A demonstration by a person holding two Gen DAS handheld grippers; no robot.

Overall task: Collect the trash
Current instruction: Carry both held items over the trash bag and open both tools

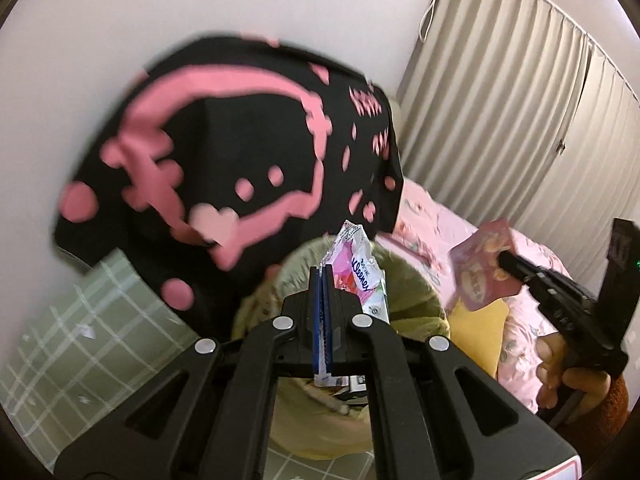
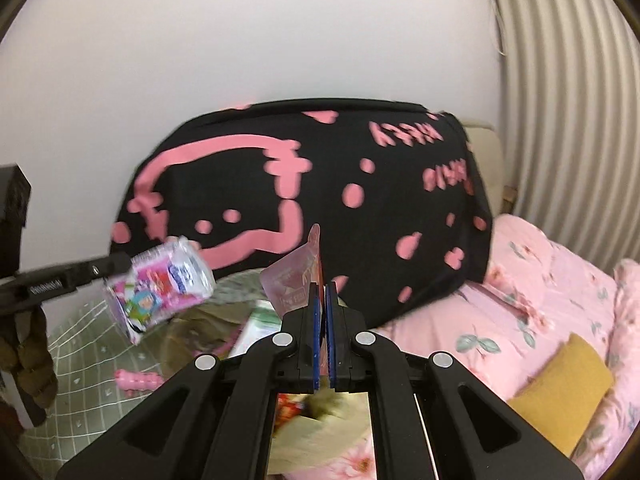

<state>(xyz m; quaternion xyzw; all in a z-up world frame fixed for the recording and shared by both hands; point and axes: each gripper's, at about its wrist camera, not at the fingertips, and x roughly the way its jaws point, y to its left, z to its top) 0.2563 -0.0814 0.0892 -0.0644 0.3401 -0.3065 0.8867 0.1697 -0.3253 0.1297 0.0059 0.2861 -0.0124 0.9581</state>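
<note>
My left gripper (image 1: 322, 270) is shut on a crumpled pink-and-white tissue pack wrapper (image 1: 362, 276), held over a trash bin lined with an olive-green bag (image 1: 420, 300). At the right of the same view my right gripper (image 1: 502, 258) is shut on a dark pink snack pouch (image 1: 484, 268). The right wrist view shows that pouch (image 2: 294, 276) sticking up out of my right gripper (image 2: 322, 286). To its left is my left gripper (image 2: 124, 262) with the tissue wrapper (image 2: 160, 288). The bin's bag (image 2: 188, 332) lies below both, with a white-green box (image 2: 256, 328) inside.
A black cloth with a pink print (image 2: 320, 192) hangs behind the bin against the white wall. A bed with pink bedding (image 2: 540, 300) and a yellow cushion (image 2: 560, 392) lies to the right, with a curtain (image 1: 520, 100) beyond. A pink toy (image 2: 138, 380) lies on the green checked mat (image 1: 80, 340).
</note>
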